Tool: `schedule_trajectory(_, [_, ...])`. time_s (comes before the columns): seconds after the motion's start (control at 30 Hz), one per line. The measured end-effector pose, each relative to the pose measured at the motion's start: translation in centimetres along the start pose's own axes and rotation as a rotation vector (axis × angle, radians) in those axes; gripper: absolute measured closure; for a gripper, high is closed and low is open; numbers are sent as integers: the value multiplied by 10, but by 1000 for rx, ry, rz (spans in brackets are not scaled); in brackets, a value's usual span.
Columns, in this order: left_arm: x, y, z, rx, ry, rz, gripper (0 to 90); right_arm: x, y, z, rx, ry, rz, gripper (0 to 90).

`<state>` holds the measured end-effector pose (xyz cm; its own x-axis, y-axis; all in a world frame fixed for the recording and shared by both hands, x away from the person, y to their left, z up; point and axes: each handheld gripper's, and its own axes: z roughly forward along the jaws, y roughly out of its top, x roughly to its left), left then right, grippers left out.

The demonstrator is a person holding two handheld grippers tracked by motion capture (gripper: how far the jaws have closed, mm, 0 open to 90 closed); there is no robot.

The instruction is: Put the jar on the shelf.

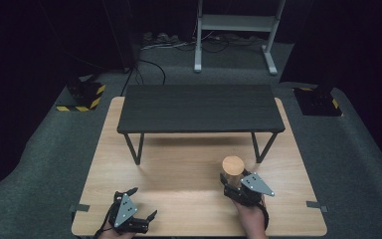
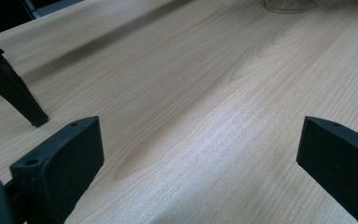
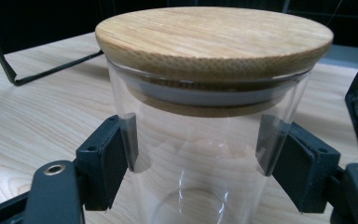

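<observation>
A: Right gripper clamped on the glass jar, pads pressed flat against the clear wall from both sides, just below the wooden lid

B: And the jar's place? Upright on the light wooden table, toward the right half, just in front of the right legs of the small black bench (lid seen from above as a pale round disc)

A: Lid seated square on the rim, with a grey seal ring visible under it through the glass. Nothing visible inside the jar

B: Hand behind the right gripper, close to the near table edge, grey three-cornered plate on top

A: Left gripper low at the near left corner, jaws spread wide, only bare wood grain between them

B: Well apart from the jar, then. From the left gripper view, just the jar's base at the far top edge, and one black bench leg at the left

A: Bench itself across the far half of the table, top bare
</observation>
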<state>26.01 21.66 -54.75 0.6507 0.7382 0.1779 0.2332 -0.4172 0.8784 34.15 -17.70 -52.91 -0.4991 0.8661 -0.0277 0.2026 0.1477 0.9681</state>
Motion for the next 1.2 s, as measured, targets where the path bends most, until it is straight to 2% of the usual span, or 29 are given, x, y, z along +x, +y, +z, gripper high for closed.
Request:
schedule_trajectory(0.63, [0, 0, 0, 6, -5, 5, 10, 0, 39, -41, -104, 12, -35, 259])
schedule_trajectory(0.77, [0, 0, 0, 6, -8, 6, 10, 3, 50, -52, -131, 19, -46, 259])
schedule_trajectory(1.2, [0, 0, 0, 7, -13, 6, 10, 11, 76, -71, -195, 40, -77, 259])
